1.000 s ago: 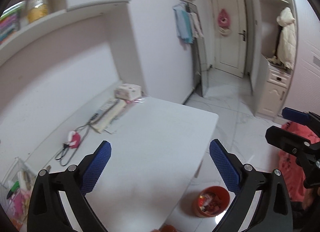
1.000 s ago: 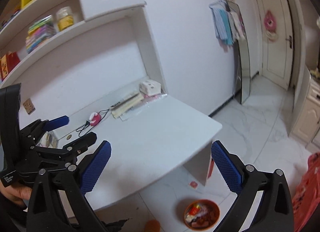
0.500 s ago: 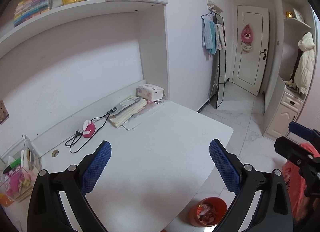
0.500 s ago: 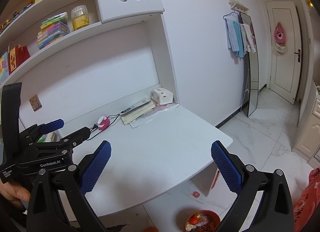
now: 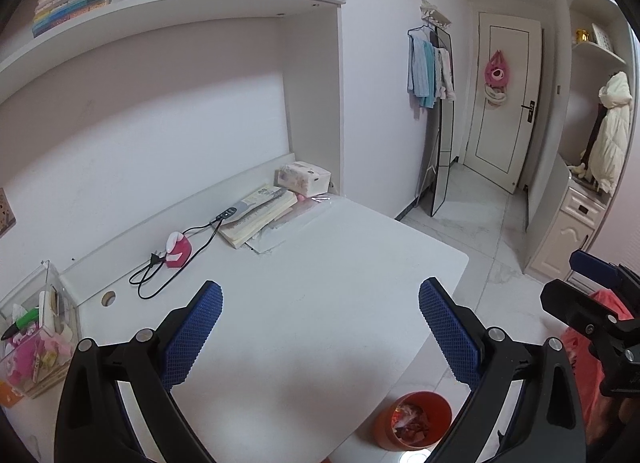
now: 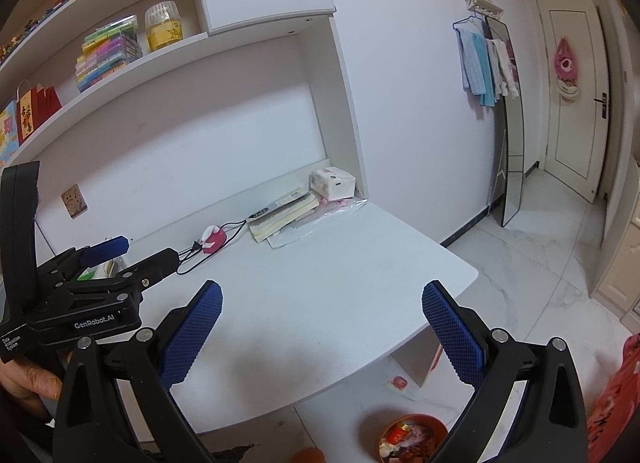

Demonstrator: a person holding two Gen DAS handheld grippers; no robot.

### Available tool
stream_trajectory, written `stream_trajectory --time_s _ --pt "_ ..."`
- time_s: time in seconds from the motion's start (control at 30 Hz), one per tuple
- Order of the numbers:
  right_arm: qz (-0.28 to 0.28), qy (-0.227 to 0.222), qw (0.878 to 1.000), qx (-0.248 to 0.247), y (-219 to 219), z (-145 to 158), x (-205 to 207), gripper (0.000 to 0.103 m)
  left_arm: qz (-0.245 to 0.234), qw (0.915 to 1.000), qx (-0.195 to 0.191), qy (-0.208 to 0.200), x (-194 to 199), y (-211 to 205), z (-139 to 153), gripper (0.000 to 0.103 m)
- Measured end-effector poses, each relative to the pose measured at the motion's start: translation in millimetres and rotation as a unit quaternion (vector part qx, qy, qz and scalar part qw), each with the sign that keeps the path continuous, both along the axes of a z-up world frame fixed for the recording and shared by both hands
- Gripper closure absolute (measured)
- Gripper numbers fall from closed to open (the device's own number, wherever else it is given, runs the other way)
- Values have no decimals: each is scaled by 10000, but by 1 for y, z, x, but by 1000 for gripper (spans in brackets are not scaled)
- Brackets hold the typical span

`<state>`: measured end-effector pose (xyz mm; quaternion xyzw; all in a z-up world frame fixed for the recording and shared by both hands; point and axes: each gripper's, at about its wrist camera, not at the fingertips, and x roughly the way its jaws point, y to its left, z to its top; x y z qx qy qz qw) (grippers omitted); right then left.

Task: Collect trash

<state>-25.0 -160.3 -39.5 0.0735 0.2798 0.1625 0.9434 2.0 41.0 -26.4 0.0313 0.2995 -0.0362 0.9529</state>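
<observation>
An orange trash bin (image 5: 412,419) full of wrappers stands on the floor by the white desk's (image 5: 320,303) front right corner; it also shows in the right wrist view (image 6: 412,437). My left gripper (image 5: 320,327) is open and empty above the desk. My right gripper (image 6: 322,329) is open and empty, held over the desk's front edge. Each gripper shows in the other's view: the right one (image 5: 580,287) at the far right, the left one (image 6: 132,251) at the left. A small sticker-like scrap (image 6: 399,382) lies on the floor under the desk.
At the desk's back lie a tissue pack (image 5: 305,178), a book stack (image 5: 260,215), clear plastic sleeves (image 5: 288,229), a pink device with black cable (image 5: 178,251) and a clear organiser box (image 5: 32,339). Shelves hang above. A mirror (image 5: 440,131) and door (image 5: 504,103) stand beyond.
Both grippers have risen and tilted up, so the shelves and more of the desk's back came into view. Both stayed open and empty.
</observation>
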Motion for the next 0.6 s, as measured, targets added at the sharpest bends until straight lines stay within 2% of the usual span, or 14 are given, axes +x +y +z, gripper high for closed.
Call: stream_trajectory --time_s 0.6 --pt "33 59 10000 4 4 -3 4 5 22 10000 14 36 1 3 0 6"
